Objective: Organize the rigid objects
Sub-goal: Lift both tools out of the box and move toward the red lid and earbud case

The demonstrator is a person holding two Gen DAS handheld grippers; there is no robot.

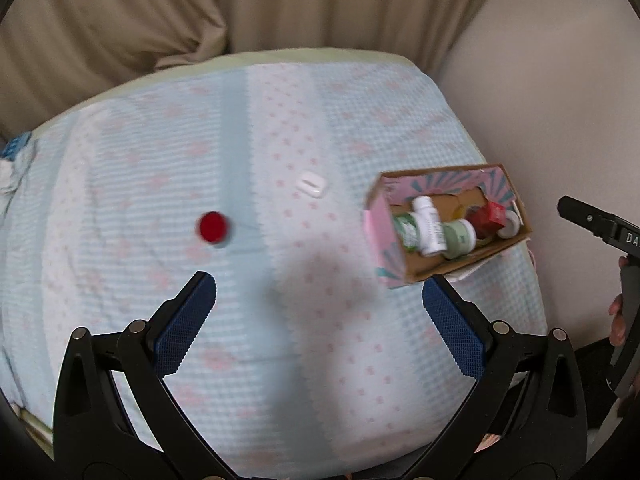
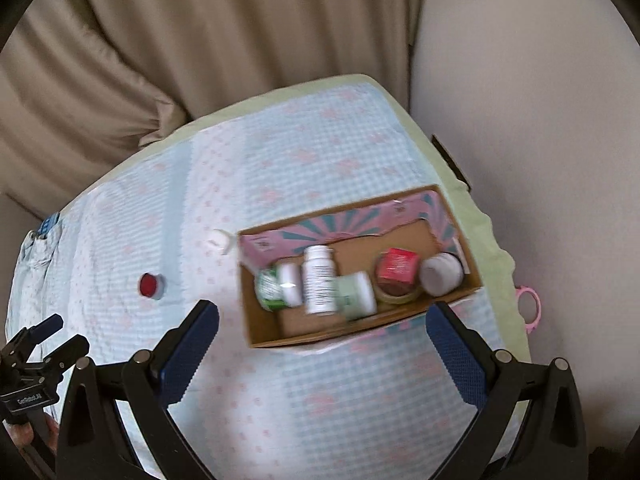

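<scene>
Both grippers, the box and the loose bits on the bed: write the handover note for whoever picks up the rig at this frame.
Left gripper: open, empty, above the bedspread.
Right gripper: open, empty, just in front of the cardboard box.
Done: the box holds a white bottle, a green-labelled bottle, a pale green jar, a red box, a tape roll and a white-lidded jar.
Left: the red-capped jar and the small white case lie loose on the bedspread outside the box; probably they go in next.
</scene>
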